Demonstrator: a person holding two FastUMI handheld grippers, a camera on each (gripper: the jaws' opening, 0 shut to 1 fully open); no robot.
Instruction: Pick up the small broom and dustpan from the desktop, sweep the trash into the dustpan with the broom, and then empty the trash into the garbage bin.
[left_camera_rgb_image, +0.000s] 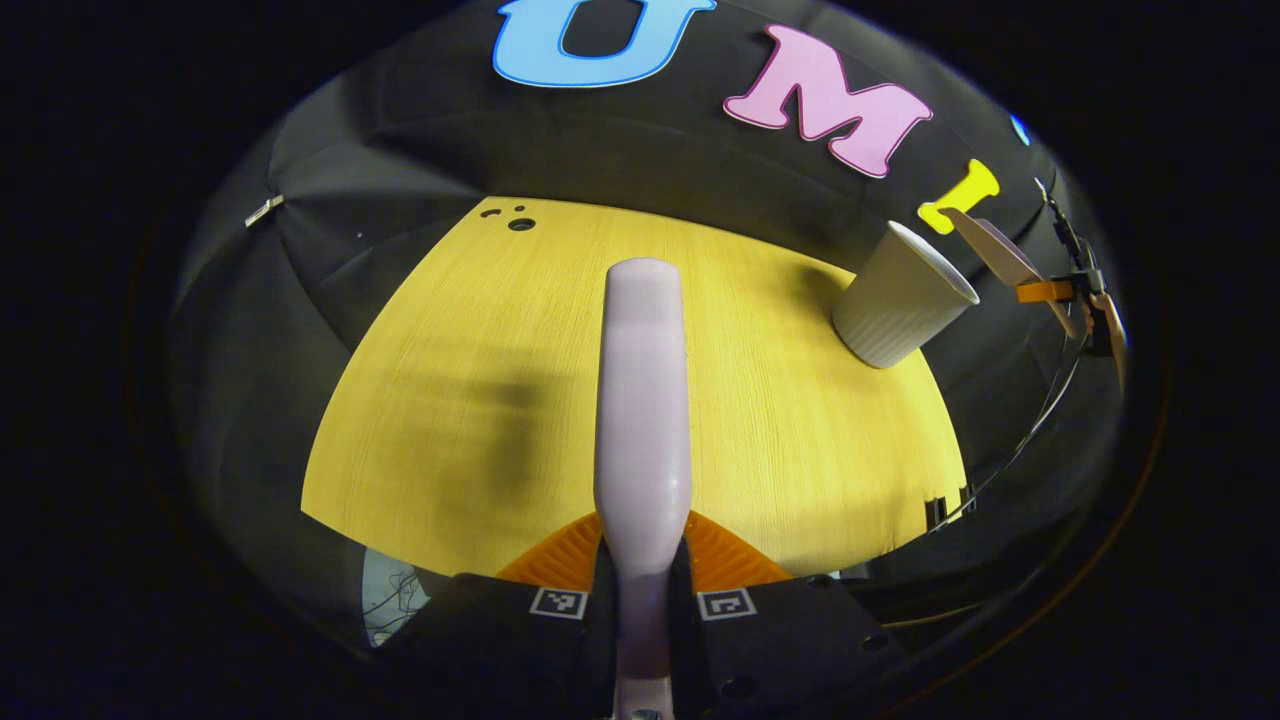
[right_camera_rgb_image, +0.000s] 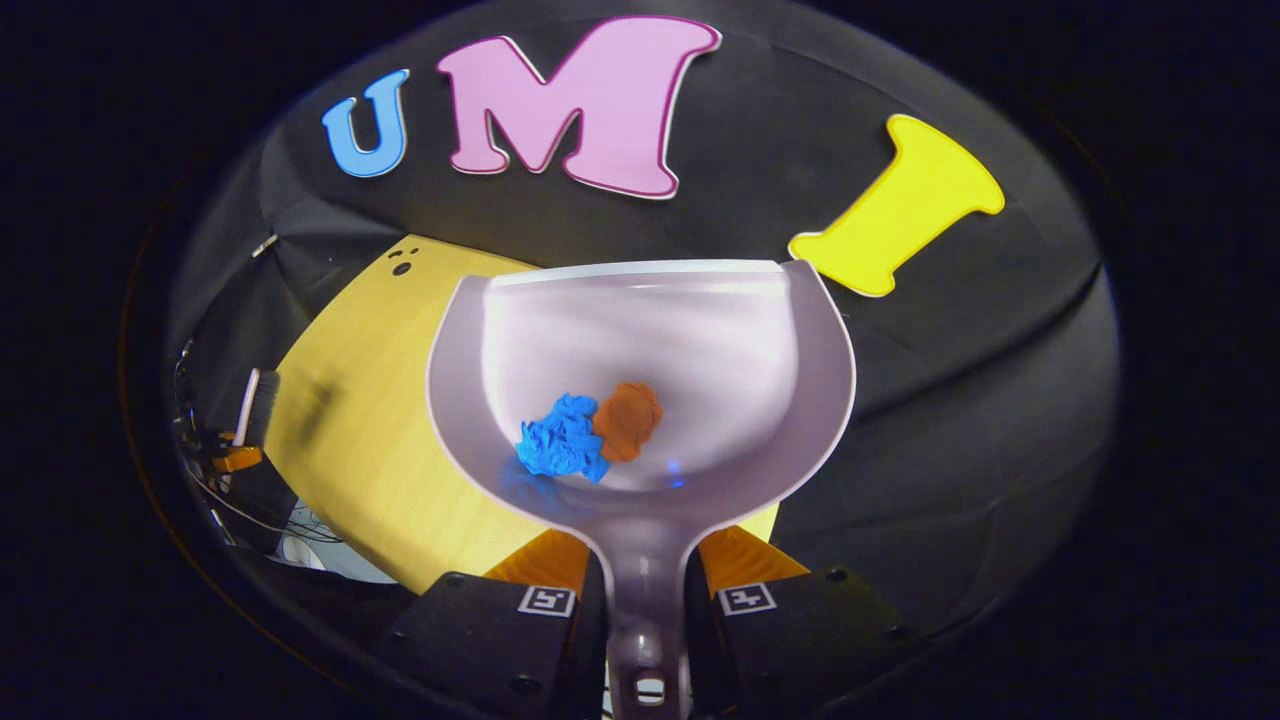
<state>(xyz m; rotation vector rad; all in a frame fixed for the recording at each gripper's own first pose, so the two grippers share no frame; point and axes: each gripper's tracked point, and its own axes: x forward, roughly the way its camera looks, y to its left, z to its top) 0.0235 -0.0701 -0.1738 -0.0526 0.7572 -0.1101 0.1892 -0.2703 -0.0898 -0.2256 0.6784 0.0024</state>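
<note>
The left gripper (left_camera_rgb_image: 642, 600) was pinched on the broom (left_camera_rgb_image: 642, 400), both fingers pressing the handle near its end, so the pale shaft ran straight out over the yellow desk (left_camera_rgb_image: 480, 400). The bristle end could not be made out from there. Farther off, toward the right edge of the desk, stood the bin (left_camera_rgb_image: 900, 300), a pale ribbed cup that looked tilted, its open mouth turned up and to the right. Beyond it, in the same view, the other gripper hung off to the right, too small to judge.

The right gripper (right_camera_rgb_image: 645, 600) was clamped on the dustpan (right_camera_rgb_image: 640, 350) by its handle, the pan held level and clear of the desk. Low in the pan, near the handle, lay the trash: a blue wad (right_camera_rgb_image: 560, 445) touching an orange wad (right_camera_rgb_image: 628, 420). Far to the left in that view the broom's dark bristles showed beside the desk's edge.

By my reckoning the sweeping was done and only the emptying remained. The risk was in the carry and the tip: the wads were light and loose, and a forward tilt before the pan lip was over the bin would send them onto the desk. The pan's lip looked wider than the bin's mouth, so a careless pour could spill past the sides, or nudge the bin over.

No brand or label could be read; the fingers bore only small square markers.
</note>
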